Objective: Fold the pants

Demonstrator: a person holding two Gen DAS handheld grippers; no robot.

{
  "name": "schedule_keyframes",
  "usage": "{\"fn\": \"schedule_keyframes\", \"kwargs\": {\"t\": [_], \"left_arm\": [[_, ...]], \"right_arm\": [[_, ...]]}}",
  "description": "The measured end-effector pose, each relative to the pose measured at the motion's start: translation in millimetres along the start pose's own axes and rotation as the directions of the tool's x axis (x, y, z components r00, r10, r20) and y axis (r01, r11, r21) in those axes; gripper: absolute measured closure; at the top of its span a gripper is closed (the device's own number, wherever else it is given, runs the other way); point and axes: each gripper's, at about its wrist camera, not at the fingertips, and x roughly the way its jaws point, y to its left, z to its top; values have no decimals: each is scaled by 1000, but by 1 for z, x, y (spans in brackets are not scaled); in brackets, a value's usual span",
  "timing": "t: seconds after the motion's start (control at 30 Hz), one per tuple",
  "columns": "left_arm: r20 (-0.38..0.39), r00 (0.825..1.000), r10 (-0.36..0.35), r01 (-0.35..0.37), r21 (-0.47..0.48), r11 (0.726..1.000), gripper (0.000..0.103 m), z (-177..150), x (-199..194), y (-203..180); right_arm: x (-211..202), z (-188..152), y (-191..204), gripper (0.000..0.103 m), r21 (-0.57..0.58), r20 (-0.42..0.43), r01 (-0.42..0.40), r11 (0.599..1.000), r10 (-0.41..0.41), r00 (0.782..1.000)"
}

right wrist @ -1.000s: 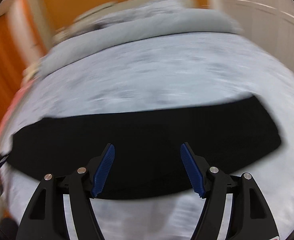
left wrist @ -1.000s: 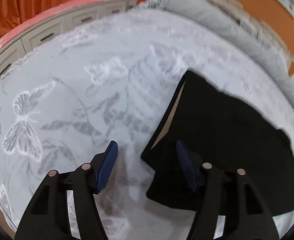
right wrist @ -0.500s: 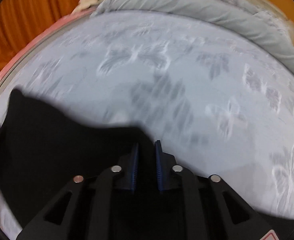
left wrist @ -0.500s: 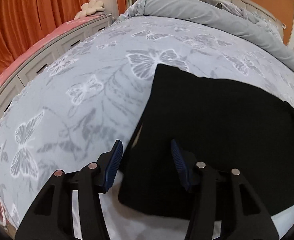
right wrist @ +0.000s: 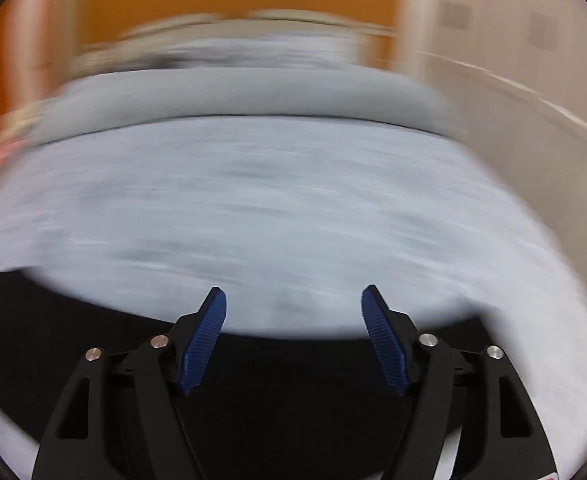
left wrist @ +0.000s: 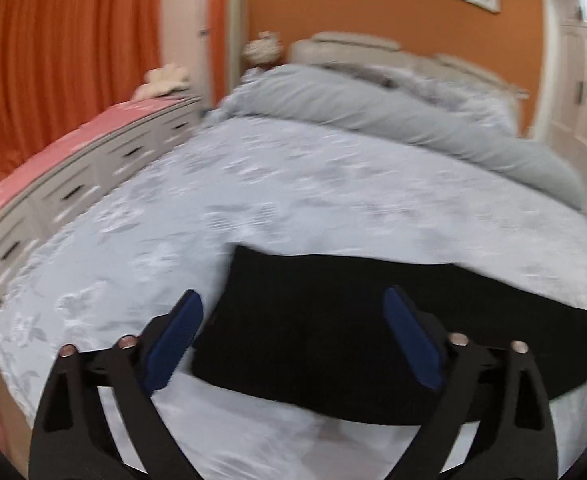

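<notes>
Black pants [left wrist: 333,312] lie flat as a long folded band on the pale butterfly-print bedspread [left wrist: 293,184]. My left gripper [left wrist: 295,308] hovers above their left end, its jaws opening wide, with nothing pinched between the blue pads [left wrist: 173,344]. In the blurred right wrist view the pants [right wrist: 293,380] spread below my right gripper [right wrist: 293,308], whose jaws are also opening; the cloth lies under them and is not gripped.
A rolled grey duvet [left wrist: 393,116] lies across the bed's far end before a cream headboard [left wrist: 373,46]. White drawers with a pink top [left wrist: 73,168] line the left side under orange curtains [left wrist: 65,48]. White wardrobe doors [right wrist: 533,80] stand on the right.
Both grippers opened and let go of the pants; the right one had been shut on the cloth half a second ago. The left gripper rose and pulled back, so more of the room shows.
</notes>
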Motion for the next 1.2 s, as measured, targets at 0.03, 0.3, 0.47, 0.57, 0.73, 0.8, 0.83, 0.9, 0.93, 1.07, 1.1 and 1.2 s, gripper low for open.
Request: {"fn": "schedule_keyframes", "kwargs": {"t": [0.03, 0.3, 0.47, 0.57, 0.73, 0.8, 0.83, 0.9, 0.93, 1.07, 1.1, 1.2], "left_arm": [[-8, 1000, -17, 18, 15, 1000, 7, 0, -5, -18], [-139, 984, -113, 127, 94, 987, 6, -49, -3, -165], [-175, 977, -119, 135, 83, 987, 6, -75, 14, -208], [-144, 985, -94, 115, 142, 983, 6, -87, 24, -217], [-130, 991, -18, 39, 165, 986, 6, -90, 40, -204], [-154, 987, -39, 56, 106, 993, 6, -86, 44, -195], [-163, 985, -56, 70, 82, 994, 6, -84, 46, -191], [-171, 982, -84, 92, 41, 995, 6, -82, 46, -186], [-166, 983, -83, 90, 35, 995, 6, -82, 45, -185], [-133, 990, -50, 62, 87, 994, 6, -86, 40, -192], [-126, 991, -44, 57, 99, 993, 6, -86, 38, -194], [-104, 994, -38, 51, 130, 990, 6, -86, 34, -198]], "right_arm": [[3, -6, -33, 32, 49, -19, 45, 998, -44, 999], [52, -61, -170, 35, 248, -175, -38, 968, 83, 981], [49, -62, -162, 91, 200, -152, -79, 977, 111, 982], [42, -64, -175, 94, 212, -132, -55, 976, 85, 988], [65, -79, -176, 47, 195, -193, -15, 981, 53, 980], [48, -73, -180, 43, 235, -127, -42, 971, 73, 989], [44, -73, -182, 43, 257, -120, -69, 964, 102, 988], [45, -74, -181, 43, 267, -118, -102, 958, 137, 983], [48, -75, -177, 43, 253, -125, -101, 962, 135, 983], [78, -87, -167, 40, 241, -220, -81, 967, 135, 966], [75, -89, -167, 39, 252, -203, -82, 964, 136, 970], [72, -86, -172, 87, 303, -190, -133, 944, 196, 962]]}}
